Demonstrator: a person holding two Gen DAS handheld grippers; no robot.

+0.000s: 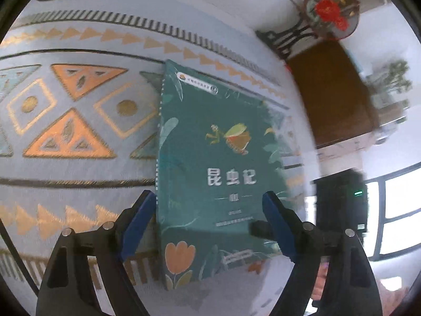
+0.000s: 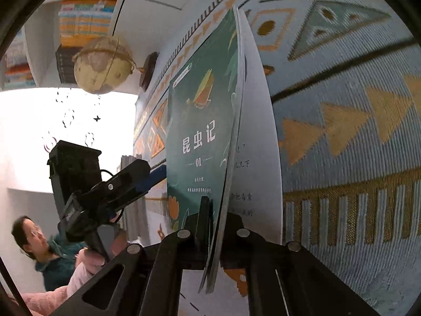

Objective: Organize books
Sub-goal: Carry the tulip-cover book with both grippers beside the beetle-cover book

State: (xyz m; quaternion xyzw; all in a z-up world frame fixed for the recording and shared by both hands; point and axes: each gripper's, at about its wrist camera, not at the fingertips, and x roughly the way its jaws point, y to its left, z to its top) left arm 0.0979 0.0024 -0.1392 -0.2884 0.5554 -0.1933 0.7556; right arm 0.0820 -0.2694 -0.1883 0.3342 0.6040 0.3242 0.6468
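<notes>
A dark green book [image 1: 210,163] with a beetle drawing and white Chinese title is held up on its edge above the patterned tablecloth [image 1: 79,110]. My left gripper [image 1: 208,210] is open, its blue-padded fingers [image 1: 136,223] standing on either side of the book's cover. In the right wrist view the same book [image 2: 200,131] is clamped at its page edge by my right gripper [image 2: 213,216], which is shut on it; some pages fan loose to the right. The left gripper [image 2: 155,176] reaches toward the book from the left.
A globe [image 2: 102,65] on a dark stand sits at the table's far side. Shelves with stacked books [image 2: 84,23] stand behind. A round red-flower ornament [image 1: 331,13] on a black stand and a brown door are off the table edge. The person [image 2: 39,239] is at the lower left.
</notes>
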